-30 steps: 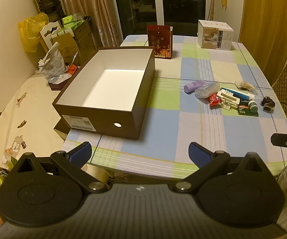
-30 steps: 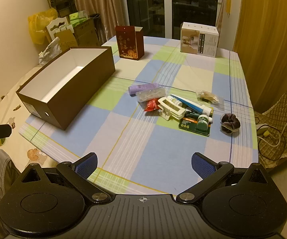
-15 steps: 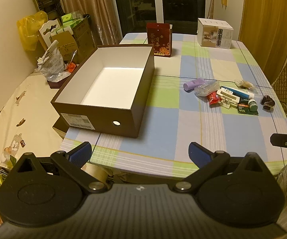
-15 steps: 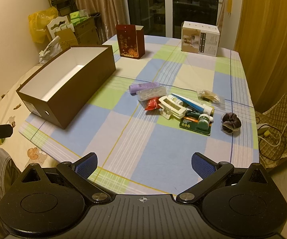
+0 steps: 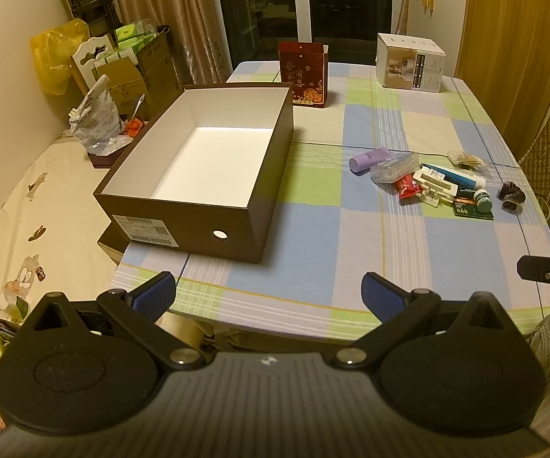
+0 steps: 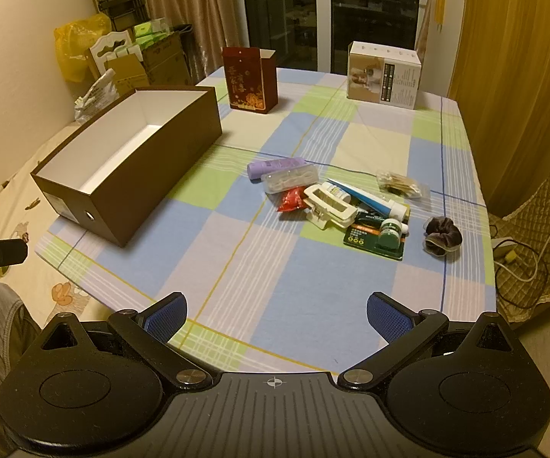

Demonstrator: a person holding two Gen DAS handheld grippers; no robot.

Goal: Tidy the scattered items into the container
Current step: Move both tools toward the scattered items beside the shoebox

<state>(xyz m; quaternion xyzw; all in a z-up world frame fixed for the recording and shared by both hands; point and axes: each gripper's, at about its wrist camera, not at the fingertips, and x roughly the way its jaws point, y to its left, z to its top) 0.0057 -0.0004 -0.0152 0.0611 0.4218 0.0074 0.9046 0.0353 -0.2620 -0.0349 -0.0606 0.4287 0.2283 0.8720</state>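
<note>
An empty brown box (image 5: 183, 225) (image 6: 137, 175) with a white inside sits on the left of the checked tablecloth. To its right lies a cluster of small items: a purple tube (image 6: 275, 166), a clear case (image 6: 290, 179), a red packet (image 6: 290, 200), a white clip (image 6: 328, 206), a toothpaste tube (image 6: 370, 200), a green carded bottle (image 6: 383, 234), a snack packet (image 6: 402, 187) and a dark scrunchie (image 6: 443, 236). My left gripper (image 5: 269, 292) hovers open at the table's near edge, in front of the box. My right gripper (image 6: 277, 313) hovers open over the near edge, short of the cluster.
A dark red carton (image 6: 250, 80) and a white product box (image 6: 383, 76) stand at the far end of the table. Cardboard boxes and bags (image 5: 122, 72) crowd the left wall. A wicker chair (image 6: 542, 229) with cables stands right of the table.
Both grippers have drifted slightly, so the box and items shift a little in view. Both stay open and nothing on the table has moved.
</note>
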